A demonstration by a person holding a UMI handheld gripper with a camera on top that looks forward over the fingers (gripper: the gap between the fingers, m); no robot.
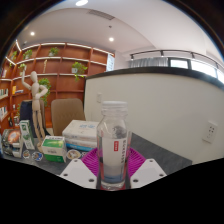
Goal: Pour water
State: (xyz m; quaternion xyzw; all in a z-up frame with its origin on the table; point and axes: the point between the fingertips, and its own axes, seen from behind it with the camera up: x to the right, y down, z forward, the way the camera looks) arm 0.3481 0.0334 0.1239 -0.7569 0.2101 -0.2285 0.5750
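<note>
One camera rides the gripper (113, 172), low over the table (160, 150), facing forward. The bottle (113, 145) stands very near at 6 o'clock; shelves (55, 70) stand far at 10 o'clock.

Clear glossy plastic bottle (114, 150); matt wooden mannequin (38, 103).

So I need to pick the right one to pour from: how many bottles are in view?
1: a clear bottle with a red label, upright between the gripper fingers. Others may be hidden among the clutter to its left.
</note>
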